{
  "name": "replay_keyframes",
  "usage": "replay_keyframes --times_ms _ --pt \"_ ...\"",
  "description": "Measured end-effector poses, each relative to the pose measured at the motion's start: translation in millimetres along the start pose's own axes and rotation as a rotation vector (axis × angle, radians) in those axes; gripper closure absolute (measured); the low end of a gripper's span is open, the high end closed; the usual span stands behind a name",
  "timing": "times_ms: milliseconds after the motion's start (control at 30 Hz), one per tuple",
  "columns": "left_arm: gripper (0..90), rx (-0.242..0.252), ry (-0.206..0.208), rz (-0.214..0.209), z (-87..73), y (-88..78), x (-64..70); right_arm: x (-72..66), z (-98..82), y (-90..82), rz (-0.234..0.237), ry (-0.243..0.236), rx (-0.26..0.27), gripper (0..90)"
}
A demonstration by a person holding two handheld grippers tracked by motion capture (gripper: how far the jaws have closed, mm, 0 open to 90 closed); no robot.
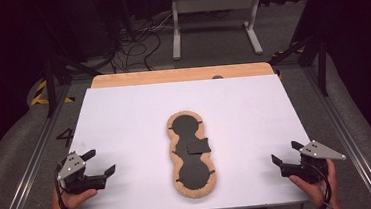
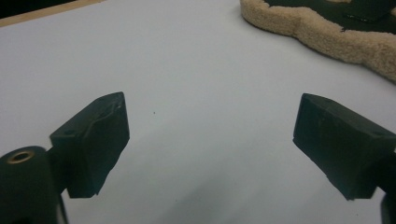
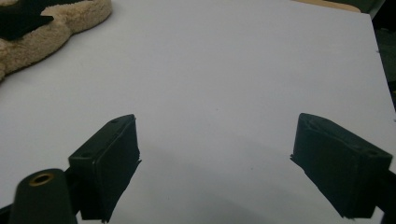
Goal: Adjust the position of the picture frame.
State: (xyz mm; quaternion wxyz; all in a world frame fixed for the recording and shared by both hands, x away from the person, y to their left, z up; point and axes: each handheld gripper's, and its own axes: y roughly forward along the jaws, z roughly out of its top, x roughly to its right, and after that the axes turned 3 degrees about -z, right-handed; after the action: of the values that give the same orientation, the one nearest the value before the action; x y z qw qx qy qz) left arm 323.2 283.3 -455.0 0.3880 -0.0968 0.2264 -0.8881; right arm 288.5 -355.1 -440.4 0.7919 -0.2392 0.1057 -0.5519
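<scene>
Resting at the near left edge of the white table (image 1: 123,109), the left gripper (image 1: 100,162) has its jaws spread wide with nothing between them — the left gripper view has bare white surface between the two black pads. At the near right edge the right gripper (image 1: 284,153) sits the same way, jaws well apart and empty, each gripper held by a hand at the bottom of the high view. Between them, well apart from both, lies the fleece-edged mat (image 1: 191,154) — tan fuzzy rim, black middle, long axis running near to far. Beyond the table's far wooden edge stands a white frame (image 1: 215,12) on the floor.
</scene>
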Motion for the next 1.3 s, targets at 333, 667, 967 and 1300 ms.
replay_keyframes --times_ms 333,667,967,1300 --pt "29.7 -0.030 0.054 -0.056 3.4 5.5 10.3 -4.3 2.0 4.5 0.025 -0.004 -0.018 19.4" --pt "69.5 -0.059 0.078 -0.136 17.9 23.5 17.6 -12.0 11.5 16.9 0.035 0.007 -0.046 38.9" --pt "85.0 -0.107 0.108 -0.248 38.5 59.0 40.8 -24.9 24.0 32.0 0.103 -0.012 -0.051 56.7" --pt "87.5 -0.154 0.125 -0.247 52.9 92.5 55.3 -48.5 36.7 49.1 0.158 -0.076 -0.050 74.8"
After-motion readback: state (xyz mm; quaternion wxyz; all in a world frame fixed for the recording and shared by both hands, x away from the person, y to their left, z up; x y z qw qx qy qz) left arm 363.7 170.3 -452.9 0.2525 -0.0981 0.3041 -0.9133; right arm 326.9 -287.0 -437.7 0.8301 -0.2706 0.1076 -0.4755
